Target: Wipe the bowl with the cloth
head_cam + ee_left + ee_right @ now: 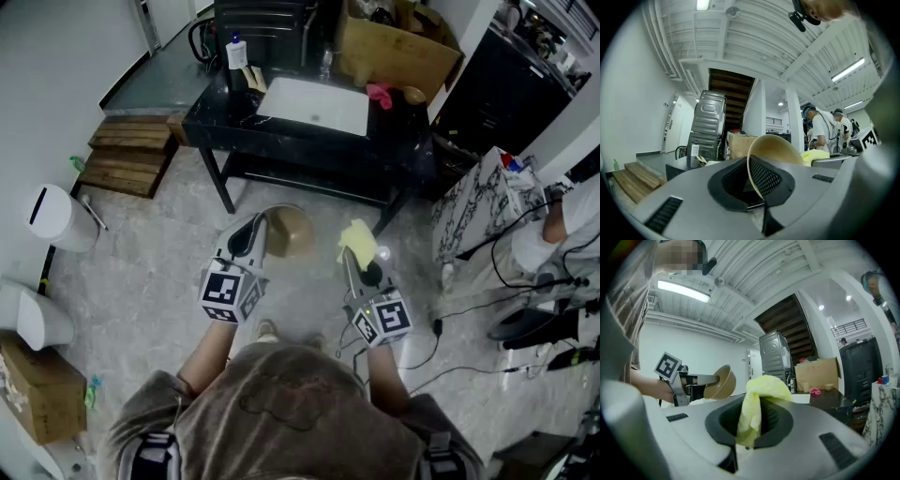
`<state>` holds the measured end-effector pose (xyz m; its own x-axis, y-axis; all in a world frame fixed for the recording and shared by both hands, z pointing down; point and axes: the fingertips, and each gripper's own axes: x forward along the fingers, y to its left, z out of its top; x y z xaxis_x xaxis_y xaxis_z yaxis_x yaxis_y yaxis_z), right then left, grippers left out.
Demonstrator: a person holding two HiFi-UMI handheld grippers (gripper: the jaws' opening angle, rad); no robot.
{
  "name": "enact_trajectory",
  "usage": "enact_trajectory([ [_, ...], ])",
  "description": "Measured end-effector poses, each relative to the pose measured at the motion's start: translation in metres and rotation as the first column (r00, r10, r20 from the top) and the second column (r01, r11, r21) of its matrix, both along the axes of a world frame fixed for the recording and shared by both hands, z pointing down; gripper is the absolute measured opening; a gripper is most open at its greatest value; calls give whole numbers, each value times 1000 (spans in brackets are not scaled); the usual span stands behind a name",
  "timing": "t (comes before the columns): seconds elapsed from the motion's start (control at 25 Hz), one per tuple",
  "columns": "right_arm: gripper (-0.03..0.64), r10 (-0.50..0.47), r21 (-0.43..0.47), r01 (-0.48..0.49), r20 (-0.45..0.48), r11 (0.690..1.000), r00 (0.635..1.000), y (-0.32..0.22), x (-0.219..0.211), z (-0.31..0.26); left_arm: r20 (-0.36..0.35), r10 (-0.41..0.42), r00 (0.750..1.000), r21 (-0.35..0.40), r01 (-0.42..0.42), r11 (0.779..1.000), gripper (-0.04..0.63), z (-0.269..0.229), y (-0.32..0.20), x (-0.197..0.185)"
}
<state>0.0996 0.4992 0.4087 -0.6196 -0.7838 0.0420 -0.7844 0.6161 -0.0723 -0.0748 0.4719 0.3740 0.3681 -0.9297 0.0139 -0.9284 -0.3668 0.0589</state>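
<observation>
Clamping the bowl (291, 232) by its rim in my left gripper (253, 232) and the cloth (357, 238) in my right gripper (355, 255) — they hang apart; the wiping itself is all left, I judge.

A brown short-sleeved T-shirt (281, 412) fills the bottom middle. The left hand-held gripper (251, 234) and right hand-held gripper (354, 255) are grey, each with a cube (228, 292) of black-and-white squares.

Tan bowl (286, 232) tilted on edge; crumpled yellow cloth (357, 240) beside it, seemingly apart.
</observation>
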Motion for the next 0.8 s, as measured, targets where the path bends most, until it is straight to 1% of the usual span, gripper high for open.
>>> enact_trajectory([
  [0.16,18,-23,1,23,-2,1000,1000,-3,-9,4,-12,6,1000,0,-6,1000,23,3,-5,1],
  [0.32,18,-20,-2,20,7,1000,1000,-7,-20,4,-16,18,1000,5,-18,1000,23,2,-11,-6],
  [0.8,20,76,-1,-76,42,997,996,-19,-63,15,16,81,997,18,-81,997,23,11,-28,-56],
])
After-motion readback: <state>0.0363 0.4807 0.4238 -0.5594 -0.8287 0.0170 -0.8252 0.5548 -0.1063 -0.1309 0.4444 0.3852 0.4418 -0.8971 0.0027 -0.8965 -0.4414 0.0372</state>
